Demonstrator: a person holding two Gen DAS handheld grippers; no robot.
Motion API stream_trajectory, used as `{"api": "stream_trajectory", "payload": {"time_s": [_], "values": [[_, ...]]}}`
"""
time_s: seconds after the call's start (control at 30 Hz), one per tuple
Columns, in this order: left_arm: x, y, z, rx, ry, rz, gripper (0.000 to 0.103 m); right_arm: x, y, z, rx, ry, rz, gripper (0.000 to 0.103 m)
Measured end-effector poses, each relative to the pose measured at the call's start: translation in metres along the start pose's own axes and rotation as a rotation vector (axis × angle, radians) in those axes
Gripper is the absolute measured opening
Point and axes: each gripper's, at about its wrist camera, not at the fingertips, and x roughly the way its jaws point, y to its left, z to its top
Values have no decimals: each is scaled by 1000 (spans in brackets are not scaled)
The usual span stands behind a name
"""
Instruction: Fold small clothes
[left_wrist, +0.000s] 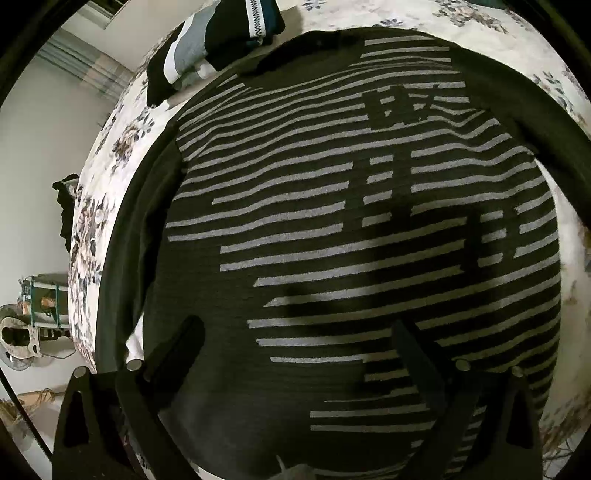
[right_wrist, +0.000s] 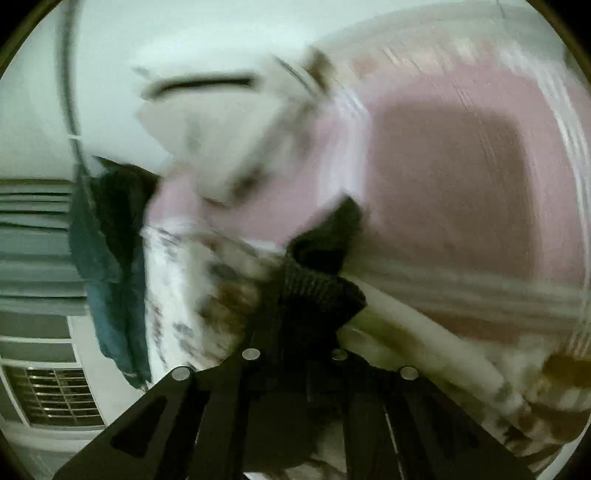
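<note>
A black sweater with grey stripes (left_wrist: 332, 221) lies spread flat on the floral bedsheet (left_wrist: 110, 147) and fills the left wrist view. My left gripper (left_wrist: 295, 332) is open and empty, hovering just above the sweater's lower part, its fingers (left_wrist: 177, 347) wide apart. In the blurred right wrist view my right gripper (right_wrist: 314, 284) is shut on a black knitted edge of the sweater (right_wrist: 325, 266) and holds it up off the floral sheet (right_wrist: 177, 295).
A pile of folded dark and striped clothes (left_wrist: 214, 40) sits at the bed's far corner. A pink blanket (right_wrist: 461, 177) and a white pillow (right_wrist: 207, 125) lie beyond the right gripper. A teal garment (right_wrist: 107, 280) hangs at the left by a wall vent (right_wrist: 51, 395).
</note>
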Motion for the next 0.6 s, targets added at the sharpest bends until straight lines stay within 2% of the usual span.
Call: {"api": "stream_trajectory", "payload": {"time_s": [0.1, 0.23, 0.33, 0.47, 0.6], "values": [[-5, -3, 3, -11, -18, -20, 103, -12, 31, 19, -103, -42, 35, 7], [-1, -9, 5, -30, -2, -42, 103, 19, 36, 30, -163, 38, -53, 7], [0, -9, 5, -44, 5, -51, 103, 30, 35, 34, -153, 58, -68, 7], [5, 0, 4, -71, 8, -63, 103, 39, 56, 27, -149, 58, -51, 7], [16, 24, 0, -130, 18, -75, 103, 46, 97, -8, -252, 89, -84, 8]]}}
